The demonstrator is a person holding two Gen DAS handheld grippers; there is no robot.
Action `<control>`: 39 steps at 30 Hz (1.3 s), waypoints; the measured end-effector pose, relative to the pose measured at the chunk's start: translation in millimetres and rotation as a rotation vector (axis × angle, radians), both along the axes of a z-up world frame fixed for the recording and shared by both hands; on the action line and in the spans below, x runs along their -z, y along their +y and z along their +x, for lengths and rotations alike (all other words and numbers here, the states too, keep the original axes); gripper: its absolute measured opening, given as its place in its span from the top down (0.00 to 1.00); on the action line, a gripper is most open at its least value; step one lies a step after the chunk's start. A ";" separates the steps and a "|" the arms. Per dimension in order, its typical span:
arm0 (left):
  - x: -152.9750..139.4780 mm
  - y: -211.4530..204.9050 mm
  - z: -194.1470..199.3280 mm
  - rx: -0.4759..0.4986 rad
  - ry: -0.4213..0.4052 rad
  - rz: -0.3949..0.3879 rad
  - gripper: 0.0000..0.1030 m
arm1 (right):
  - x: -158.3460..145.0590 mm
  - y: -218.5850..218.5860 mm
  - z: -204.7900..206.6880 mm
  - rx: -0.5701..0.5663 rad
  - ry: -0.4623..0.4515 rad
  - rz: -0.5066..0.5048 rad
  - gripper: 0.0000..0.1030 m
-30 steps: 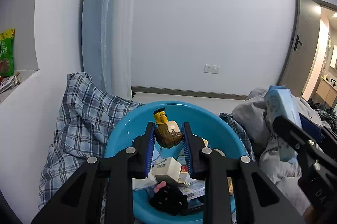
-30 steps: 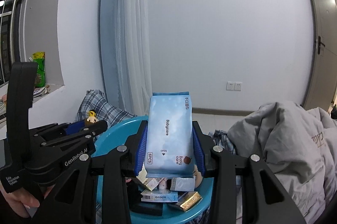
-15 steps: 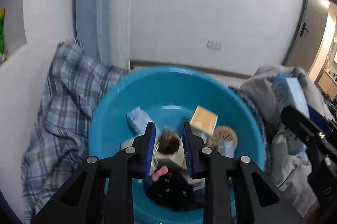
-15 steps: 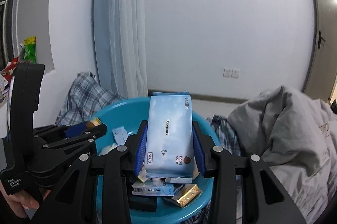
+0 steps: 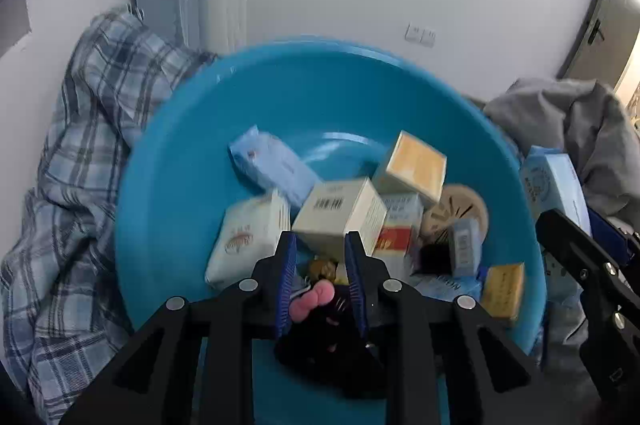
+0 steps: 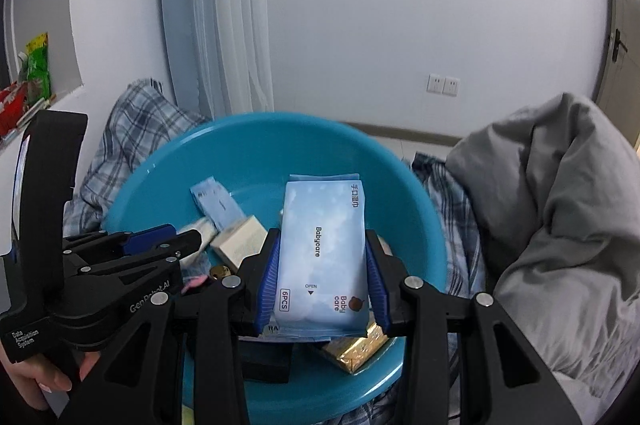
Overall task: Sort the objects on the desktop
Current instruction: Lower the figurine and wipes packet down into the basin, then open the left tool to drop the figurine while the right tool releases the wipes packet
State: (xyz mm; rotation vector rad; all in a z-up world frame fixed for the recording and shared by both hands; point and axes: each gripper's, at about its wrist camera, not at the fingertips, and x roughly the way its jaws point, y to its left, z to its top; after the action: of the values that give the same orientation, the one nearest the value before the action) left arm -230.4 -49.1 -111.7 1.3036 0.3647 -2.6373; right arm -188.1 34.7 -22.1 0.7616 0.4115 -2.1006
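Both grippers are seen lowered toward the blue basin (image 5: 180,153) since the earlier frames, so that it now fills more of each view.

At lower centre of the left wrist view, the left gripper (image 5: 320,267) is closed on a small brown figurine (image 5: 321,268), held low among the boxes (image 5: 340,213) in the basin. At lower centre of the right wrist view, the right gripper (image 6: 322,277) is clamped on a pale blue wipes packet (image 6: 322,241), held upright over the basin. A plaid cloth (image 5: 80,145) is seen at left, a grey blanket (image 6: 560,225) at right.
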 end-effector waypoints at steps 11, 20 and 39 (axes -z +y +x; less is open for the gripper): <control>27.7 7.7 -5.4 0.023 -0.100 -0.002 0.74 | 37.2 -9.3 -9.9 -0.007 -0.111 0.077 0.63; 21.9 7.8 -1.7 0.019 -0.084 0.005 0.74 | 44.8 -11.5 -14.0 0.003 -0.123 0.100 0.63; -10.5 16.1 7.4 0.005 0.057 -0.121 0.21 | 31.2 -2.3 -19.5 0.052 -0.069 0.071 0.55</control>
State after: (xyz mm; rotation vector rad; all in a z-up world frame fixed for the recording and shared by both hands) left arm -223.0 -33.0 -101.1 1.1957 0.2061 -2.6597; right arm -207.6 32.4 -53.3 0.8928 0.4350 -2.1108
